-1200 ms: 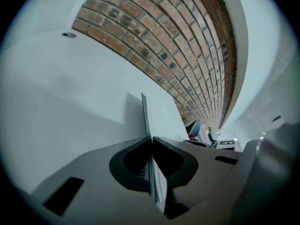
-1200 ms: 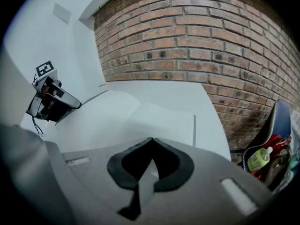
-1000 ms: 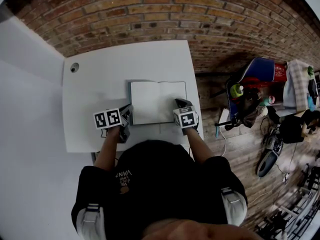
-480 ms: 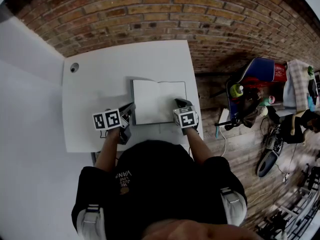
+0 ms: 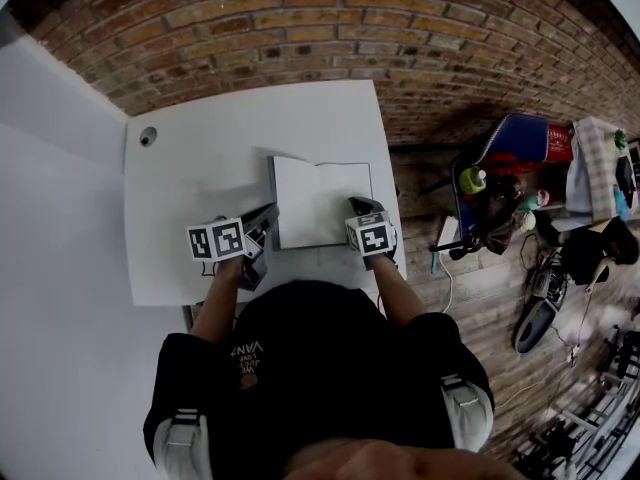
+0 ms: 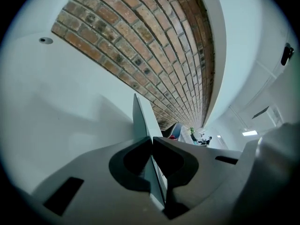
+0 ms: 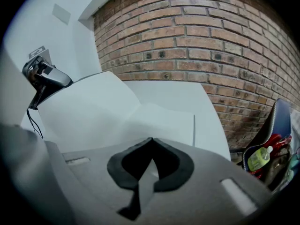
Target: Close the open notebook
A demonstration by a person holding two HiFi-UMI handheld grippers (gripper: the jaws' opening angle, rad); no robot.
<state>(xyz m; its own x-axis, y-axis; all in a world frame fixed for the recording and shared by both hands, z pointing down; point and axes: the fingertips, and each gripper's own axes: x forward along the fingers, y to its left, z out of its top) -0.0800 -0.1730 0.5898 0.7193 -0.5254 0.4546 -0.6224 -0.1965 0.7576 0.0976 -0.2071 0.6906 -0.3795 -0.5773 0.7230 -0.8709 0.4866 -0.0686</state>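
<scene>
An open notebook (image 5: pixel 325 203) with blank white pages lies on the white table (image 5: pixel 200 168). My left gripper (image 5: pixel 266 216) is shut on the near corner of its left cover, which stands raised and tilted inward. In the left gripper view that cover (image 6: pixel 140 118) runs edge-on between the jaws of the left gripper (image 6: pixel 152 139). At the notebook's near right corner my right gripper (image 5: pixel 357 206) is shut, with a pale strip of the right side between its jaws. In the right gripper view the right gripper (image 7: pixel 151 139) looks over the pages (image 7: pixel 140 118) toward the left gripper (image 7: pixel 44 76).
A round cable hole (image 5: pixel 149 135) sits at the table's far left. The table's right edge runs close beside the notebook. A brick wall (image 5: pixel 300 28) stands behind. A blue bag (image 5: pixel 525 143) and a green bottle (image 5: pixel 473 180) are on the floor to the right.
My left gripper has risen and moved inward with the left cover, so the notebook's left edge has shifted right and stands steeper. The right gripper has not moved.
</scene>
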